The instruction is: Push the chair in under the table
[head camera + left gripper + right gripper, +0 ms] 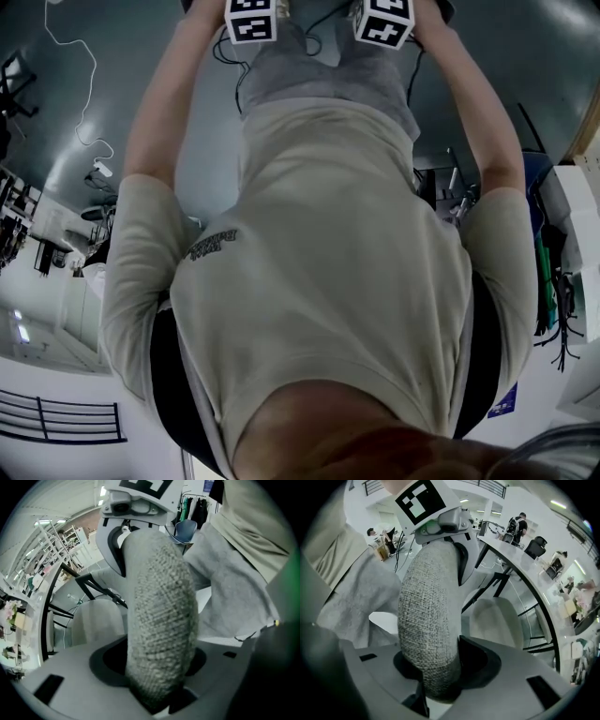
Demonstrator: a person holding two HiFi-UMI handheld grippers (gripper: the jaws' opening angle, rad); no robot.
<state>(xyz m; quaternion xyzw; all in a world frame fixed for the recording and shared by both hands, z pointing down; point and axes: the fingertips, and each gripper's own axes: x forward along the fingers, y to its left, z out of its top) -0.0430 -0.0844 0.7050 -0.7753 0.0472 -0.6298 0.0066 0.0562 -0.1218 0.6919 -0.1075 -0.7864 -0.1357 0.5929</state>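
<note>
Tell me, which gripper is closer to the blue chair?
Right. The right gripper holds the chair back at the end nearer the blue chair; the left gripper straddles its far end.

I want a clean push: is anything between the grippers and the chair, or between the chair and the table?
No. The chair back sits between the jaws of the left gripper and right gripper. Toward the table, only its own black legs show.

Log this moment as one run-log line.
left hand-held gripper: chair back between jaws, grip unclear | right hand-held gripper: jaws pressing on chair back top edge
</note>
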